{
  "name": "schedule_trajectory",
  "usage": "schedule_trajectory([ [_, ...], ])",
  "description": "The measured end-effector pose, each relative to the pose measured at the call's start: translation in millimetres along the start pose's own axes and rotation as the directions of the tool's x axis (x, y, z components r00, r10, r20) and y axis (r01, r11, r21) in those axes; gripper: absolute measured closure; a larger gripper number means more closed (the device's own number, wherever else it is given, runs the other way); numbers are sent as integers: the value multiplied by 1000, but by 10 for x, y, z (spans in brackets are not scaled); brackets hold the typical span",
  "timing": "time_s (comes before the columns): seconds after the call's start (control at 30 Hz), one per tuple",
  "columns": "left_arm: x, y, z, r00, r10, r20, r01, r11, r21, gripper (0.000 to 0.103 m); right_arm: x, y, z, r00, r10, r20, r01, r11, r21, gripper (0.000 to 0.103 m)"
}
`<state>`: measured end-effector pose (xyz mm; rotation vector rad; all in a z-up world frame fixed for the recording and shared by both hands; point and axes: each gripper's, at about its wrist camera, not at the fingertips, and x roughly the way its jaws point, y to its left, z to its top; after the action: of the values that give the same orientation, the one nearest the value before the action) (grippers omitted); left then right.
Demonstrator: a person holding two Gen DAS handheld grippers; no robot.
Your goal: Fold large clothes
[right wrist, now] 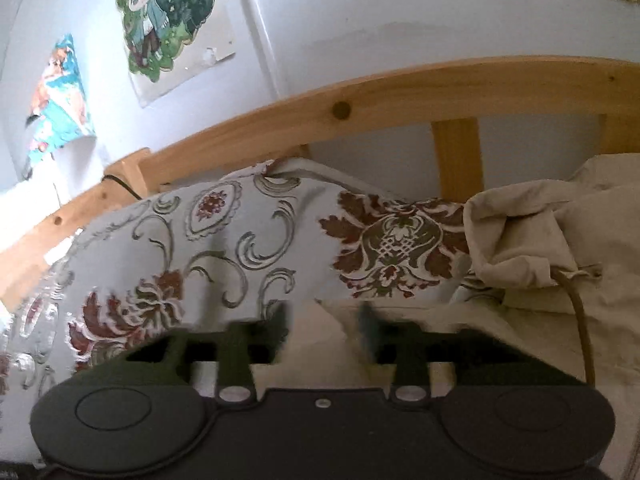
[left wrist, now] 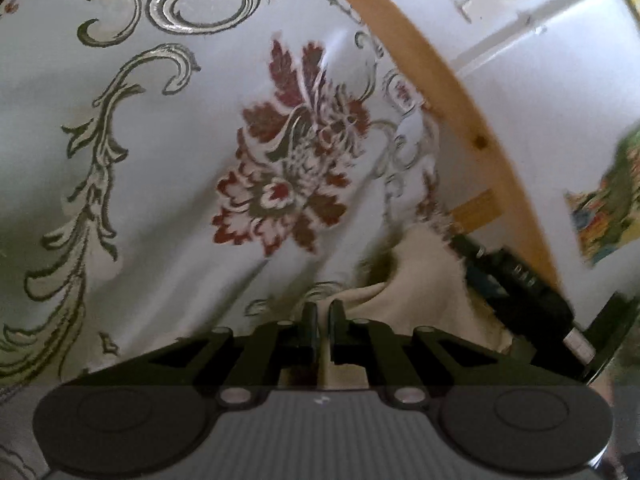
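Folding barely begun: left gripper pinches the beige garment, right gripper gaping, cloth still rumpled.

White wall with cartoon posters — pine bed rail below.

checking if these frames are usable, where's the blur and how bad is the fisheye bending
Left wrist view: the flowered cloth is fairly sharp in the middle and smeared toward the right edge; the wooden rail bows into a curve. Right wrist view: the right gripper has motion-blurred fingertips, the beige cloth is soft, and the rail again arches; light is dim and bluish.
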<state>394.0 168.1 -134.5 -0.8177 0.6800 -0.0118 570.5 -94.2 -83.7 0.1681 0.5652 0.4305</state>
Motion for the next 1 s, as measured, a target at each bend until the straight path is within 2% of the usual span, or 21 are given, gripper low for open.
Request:
schedule_trajectory([
  [0.03,11,-10,-4,1000,10,0,-10,1000,11,98,35,44,-27,1000,-18,-10,18,1000,-21,30],
  [0.07,11,-16,-2,1000,13,0,-13,1000,20,98,88,78,-49,999,-31,-37,29,999,-40,33],
  [0.1,5,-17,2,1000,12,0,-12,1000,24,98,139,109,-75,997,-26,-67,22,998,-54,49],
  [0.13,4,-14,8,1000,9,0,-9,1000,19,98,177,142,-102,996,-16,-90,10,998,-66,83],
  [0.17,-4,-3,11,1000,4,-1,-4,1000,14,98,220,176,-112,993,-21,-119,11,997,-80,97],
  [0.2,-13,11,18,1000,-7,2,7,1000,0,98,240,211,-114,991,-31,-131,18,995,-98,102],
  [0.27,-53,77,38,997,-66,32,68,996,-59,98,155,296,-74,998,-46,-45,38,987,-157,102],
  [0.33,-102,88,45,992,-110,69,115,990,-83,98,73,314,15,997,-62,34,67,987,-147,103],
  [0.4,-141,-40,16,992,-56,112,54,998,22,98,87,364,40,993,-99,70,109,982,-154,103],
  [0.47,-134,-174,-23,992,7,124,-22,992,124,97,151,436,5,990,-126,71,137,973,-184,103],
  [0.57,-144,-235,-18,990,36,137,-58,985,160,91,188,434,-26,989,-137,62,146,973,-180,97],
  [0.6,-172,-245,-12,987,40,158,-66,984,163,83,139,420,-29,986,-150,72,161,973,-168,85],
  [0.63,-206,-264,-7,983,40,182,-72,982,172,59,88,440,-29,982,-166,89,179,969,-168,76],
  [0.67,-242,-280,-11,978,39,206,-76,981,178,41,-16,437,-39,975,-191,111,208,961,-182,75],
  [0.73,-281,-339,-55,968,34,250,-89,972,216,40,-169,417,-83,964,-229,132,254,940,-229,72],
  [0.77,-287,-380,-74,968,28,248,-92,964,250,40,-293,380,-125,962,-235,138,264,931,-253,70],
  [0.8,-267,-423,-99,971,28,239,-96,955,279,39,-432,342,-193,964,-230,136,260,925,-277,64],
  [0.83,-226,-461,-132,975,29,219,-98,947,307,36,-568,297,-273,966,-225,129,254,920,-298,56],
  [0.9,-134,-495,-201,987,51,154,-103,930,352,27,-825,193,-462,966,-230,114,256,900,-352,46],
  [0.93,-53,-520,-244,989,86,122,-126,919,374,27,-930,137,-543,964,-243,109,266,886,-380,45],
  [1.0,85,-549,-344,981,173,85,-193,888,417,27,-1159,-17,-644,951,-285,121,310,863,-400,42],
])
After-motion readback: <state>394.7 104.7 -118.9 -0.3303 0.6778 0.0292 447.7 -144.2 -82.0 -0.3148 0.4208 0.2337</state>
